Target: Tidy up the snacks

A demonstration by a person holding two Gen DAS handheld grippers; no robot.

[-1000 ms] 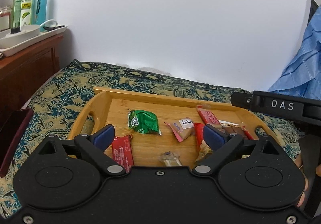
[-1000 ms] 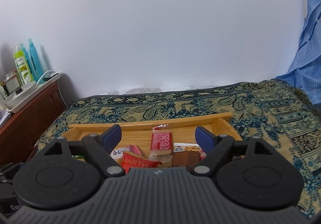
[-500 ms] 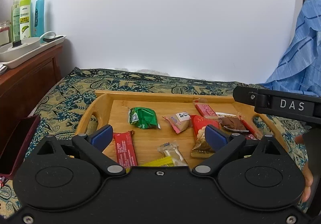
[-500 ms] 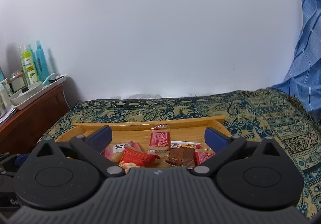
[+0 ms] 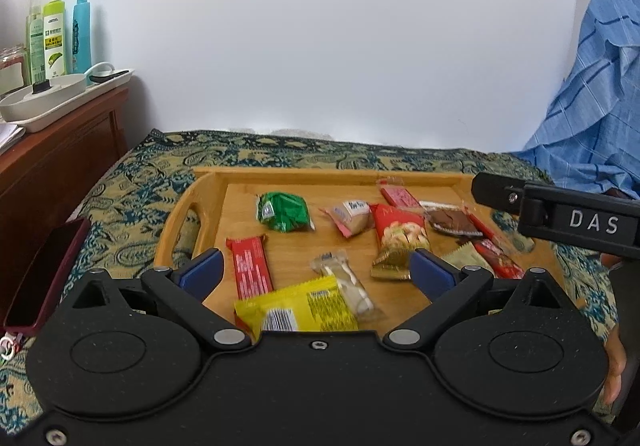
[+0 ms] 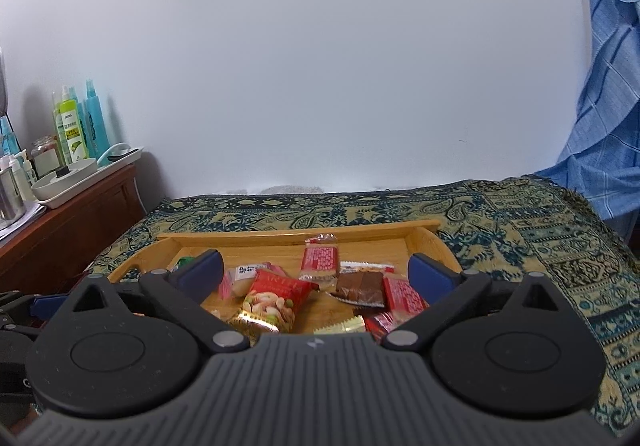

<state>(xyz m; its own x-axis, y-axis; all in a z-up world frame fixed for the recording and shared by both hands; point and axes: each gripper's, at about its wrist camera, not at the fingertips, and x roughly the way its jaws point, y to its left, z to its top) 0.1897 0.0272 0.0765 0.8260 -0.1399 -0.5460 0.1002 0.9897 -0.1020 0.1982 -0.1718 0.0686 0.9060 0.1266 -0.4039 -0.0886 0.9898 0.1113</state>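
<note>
A wooden tray [image 5: 208, 182] lies on a patterned cloth and holds several wrapped snacks: a green packet [image 5: 283, 211], a red bar [image 5: 252, 266], a yellow packet [image 5: 296, 312], a red nut bag [image 5: 398, 234] and a brown chocolate piece [image 5: 452, 223]. My left gripper [image 5: 316, 270] is open and empty, low over the tray's near edge. My right gripper [image 6: 316, 272] is open and empty, over the tray's near right part, above the nut bag [image 6: 276, 296] and the chocolate [image 6: 360, 286]. The tray rim [image 6: 280, 236] shows behind them.
A wooden side table [image 5: 60, 150] at the left carries a white dish tray [image 5: 60, 94] and spray bottles [image 5: 54, 34]. A dark red phone [image 5: 44, 274] lies on the cloth left of the tray. Blue checked fabric [image 5: 596, 94] hangs at the right. A white wall stands behind.
Both grippers have drawn back and risen from the tray, so more snacks show, including the yellow packet. Both stay open.
</note>
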